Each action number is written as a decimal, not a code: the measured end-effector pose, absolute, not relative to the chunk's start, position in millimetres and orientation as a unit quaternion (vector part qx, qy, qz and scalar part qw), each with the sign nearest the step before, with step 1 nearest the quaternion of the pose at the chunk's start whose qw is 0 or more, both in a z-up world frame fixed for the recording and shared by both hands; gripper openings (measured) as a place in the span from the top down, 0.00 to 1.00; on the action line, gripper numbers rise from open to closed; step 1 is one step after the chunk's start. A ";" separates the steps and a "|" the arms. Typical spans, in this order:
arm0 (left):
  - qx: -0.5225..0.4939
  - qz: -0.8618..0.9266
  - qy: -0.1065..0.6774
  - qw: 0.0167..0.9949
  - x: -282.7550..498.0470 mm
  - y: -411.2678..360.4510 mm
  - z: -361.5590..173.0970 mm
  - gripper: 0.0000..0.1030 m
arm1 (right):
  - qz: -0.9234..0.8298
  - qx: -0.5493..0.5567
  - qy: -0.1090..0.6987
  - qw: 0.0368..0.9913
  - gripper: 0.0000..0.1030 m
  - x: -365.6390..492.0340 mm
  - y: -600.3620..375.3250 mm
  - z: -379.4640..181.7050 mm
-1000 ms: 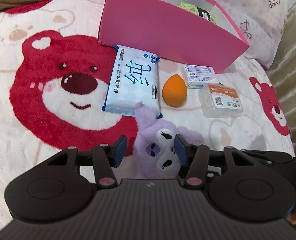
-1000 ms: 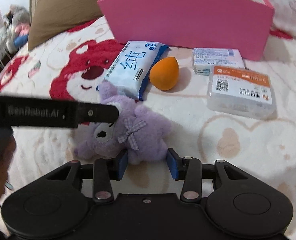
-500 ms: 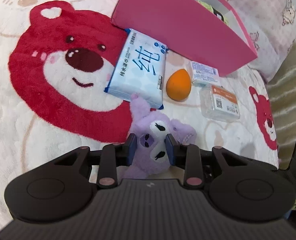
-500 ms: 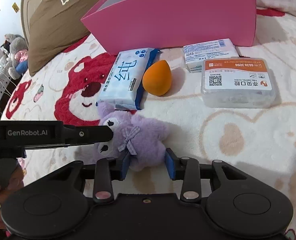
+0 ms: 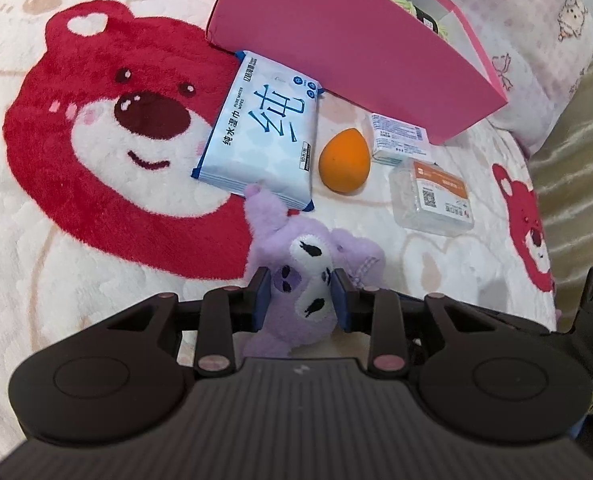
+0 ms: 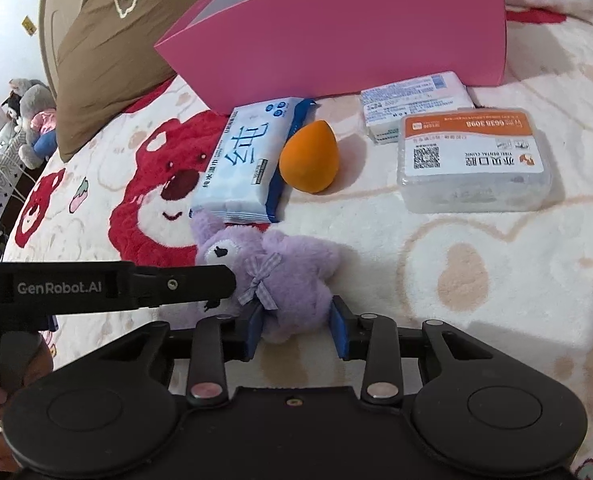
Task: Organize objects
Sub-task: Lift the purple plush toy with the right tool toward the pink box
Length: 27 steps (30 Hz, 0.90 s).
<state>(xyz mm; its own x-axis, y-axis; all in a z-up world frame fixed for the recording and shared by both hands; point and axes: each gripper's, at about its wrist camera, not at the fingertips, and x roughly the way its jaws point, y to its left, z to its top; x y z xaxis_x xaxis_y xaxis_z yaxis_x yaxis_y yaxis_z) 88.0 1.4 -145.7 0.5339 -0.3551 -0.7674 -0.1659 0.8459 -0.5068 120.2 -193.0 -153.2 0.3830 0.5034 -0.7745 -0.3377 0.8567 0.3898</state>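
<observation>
Lying on the bear-print blanket (image 5: pixel 96 240), the purple plush toy (image 5: pixel 316 264) with a checked bow has its head clamped by the left gripper (image 5: pixel 301 300), its body by the right gripper (image 6: pixel 296 328), whose jaws were just closing. Behind, the pink box (image 5: pixel 336 40) holds a yellow-green item. "GenRobot.AI" marks the left gripper.

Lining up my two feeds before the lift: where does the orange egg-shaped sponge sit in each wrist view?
Left wrist: orange sponge right of centre, upper half.
Right wrist: orange sponge at centre, upper half.
Shared landmark: the blue wet-wipes pack lies just left of it in both.
</observation>
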 end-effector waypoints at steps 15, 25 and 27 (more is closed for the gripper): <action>-0.265 -0.102 0.443 0.851 68.9 4.8 -126.1 0.70 | 0.266 0.017 0.440 0.857 0.60 96.0 -185.7 -121.1; -0.225 -0.116 0.399 0.881 61.9 1.0 -99.1 0.70 | 0.289 -0.014 0.383 0.877 0.59 86.5 -179.4 -96.6; -0.208 -0.121 0.390 0.889 62.2 -3.2 -92.5 0.70 | 0.283 -0.013 0.377 0.882 0.60 87.8 -181.1 -93.2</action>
<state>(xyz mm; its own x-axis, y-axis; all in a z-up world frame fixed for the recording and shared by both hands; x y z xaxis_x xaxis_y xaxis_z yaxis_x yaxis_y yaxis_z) 62.2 -3.2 -92.5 0.6665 -0.3771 -0.6431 0.0518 0.8840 -0.4647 87.8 -181.1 -93.2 0.5561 0.4888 -0.6721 -0.5089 0.8397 0.1896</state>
